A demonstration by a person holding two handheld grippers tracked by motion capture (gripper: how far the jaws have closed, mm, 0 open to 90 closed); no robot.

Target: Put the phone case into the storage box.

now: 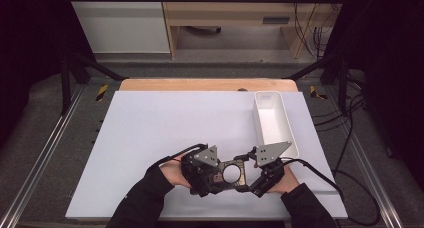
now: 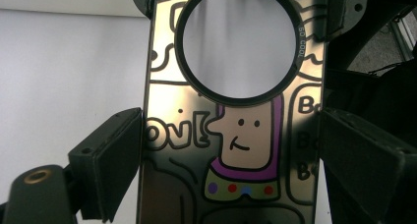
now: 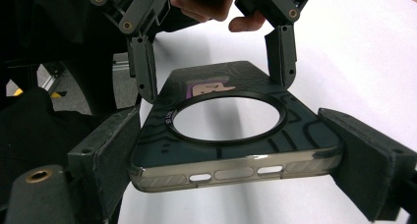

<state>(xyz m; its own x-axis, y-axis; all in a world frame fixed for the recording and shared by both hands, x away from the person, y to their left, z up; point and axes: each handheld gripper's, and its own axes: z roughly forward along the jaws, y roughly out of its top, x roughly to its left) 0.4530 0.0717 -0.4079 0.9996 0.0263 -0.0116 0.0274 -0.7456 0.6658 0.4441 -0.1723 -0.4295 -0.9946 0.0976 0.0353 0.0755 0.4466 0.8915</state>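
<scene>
Dark and glossy, with a cartoon figure printed in purple and tan and a black ring set around a round opening, the phone case hangs in the air between both grippers, just above the near part of the surface. The left gripper clasps its long sides at one end; the right gripper clamps the sides near the port end, pads pressing the clear rim. The step in hand looks like a two-handed carry or handover, and the next move likely calls for one gripper to let go cleanly while the other keeps the case level. A white bin stands empty at the right. The surface is a white sheet over a wooden top, with black framing, cables and cabinets beyond.
</scene>
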